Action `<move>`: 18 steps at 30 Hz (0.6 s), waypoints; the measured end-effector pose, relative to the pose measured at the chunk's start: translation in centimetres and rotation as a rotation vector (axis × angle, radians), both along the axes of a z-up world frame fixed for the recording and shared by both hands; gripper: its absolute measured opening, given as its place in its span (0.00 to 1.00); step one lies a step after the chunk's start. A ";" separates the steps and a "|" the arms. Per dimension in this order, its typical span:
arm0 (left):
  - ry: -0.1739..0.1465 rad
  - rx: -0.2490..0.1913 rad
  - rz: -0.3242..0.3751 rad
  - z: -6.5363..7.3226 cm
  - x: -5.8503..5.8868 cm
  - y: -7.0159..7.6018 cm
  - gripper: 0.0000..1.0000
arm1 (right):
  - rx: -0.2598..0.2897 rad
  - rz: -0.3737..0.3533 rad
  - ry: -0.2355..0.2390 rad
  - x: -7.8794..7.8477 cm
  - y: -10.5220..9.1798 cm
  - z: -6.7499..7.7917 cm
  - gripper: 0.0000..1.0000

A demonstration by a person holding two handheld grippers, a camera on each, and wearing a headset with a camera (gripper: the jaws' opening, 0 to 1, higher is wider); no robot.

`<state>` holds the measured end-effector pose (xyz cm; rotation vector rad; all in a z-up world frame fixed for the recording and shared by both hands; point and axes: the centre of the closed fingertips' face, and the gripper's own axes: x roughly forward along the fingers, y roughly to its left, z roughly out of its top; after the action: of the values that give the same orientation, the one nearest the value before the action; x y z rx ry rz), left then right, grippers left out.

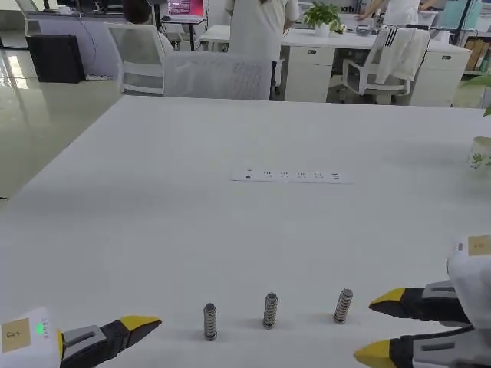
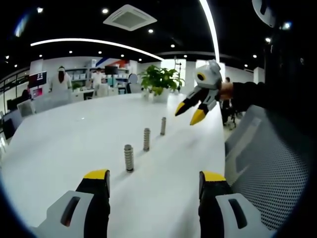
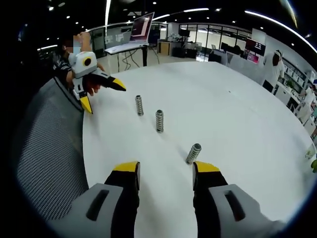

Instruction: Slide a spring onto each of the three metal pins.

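Spread wide and empty: left yellow-tipped grey gripper and right yellow-tipped grey gripper, flanking the row. Just beyond, near the white table edge, three small grey steel coil springs, seemingly already over pins. Likely light, springy, slippery; best pinched gently mid-coil. Noticeable lean on the rightmost spring.

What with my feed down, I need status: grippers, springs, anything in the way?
Left gripper open, empty; right gripper open, empty. Three springs stand in a row between them, rightmost spring tilted. Nothing blocks; power strip lies well behind.
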<state>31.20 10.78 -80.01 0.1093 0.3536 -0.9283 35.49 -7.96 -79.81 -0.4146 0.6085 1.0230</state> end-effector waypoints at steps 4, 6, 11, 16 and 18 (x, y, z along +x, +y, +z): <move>0.004 -0.001 0.002 -0.1 0.0 0.0 0.70 | 0.019 0.007 -0.034 0.1 -0.5 -0.3 0.49; 0.005 -0.001 0.003 -0.1 0.1 0.1 0.70 | 0.030 0.010 -0.039 0.1 -0.6 -0.4 0.52; 0.012 -0.001 0.006 -0.3 0.1 0.1 0.71 | 0.056 0.004 -0.045 0.2 -0.9 -1.1 0.59; 0.019 0.000 0.009 -0.4 0.1 0.1 0.72 | 0.060 0.010 -0.044 0.1 -1.1 -1.7 0.65; 0.021 0.001 0.009 -0.5 0.1 0.1 0.72 | 0.065 0.010 -0.046 0.1 -1.2 -1.7 0.67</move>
<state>31.34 10.93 -80.53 0.0987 0.3738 -0.9209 35.54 -9.12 -81.50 -0.3832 0.5311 1.0370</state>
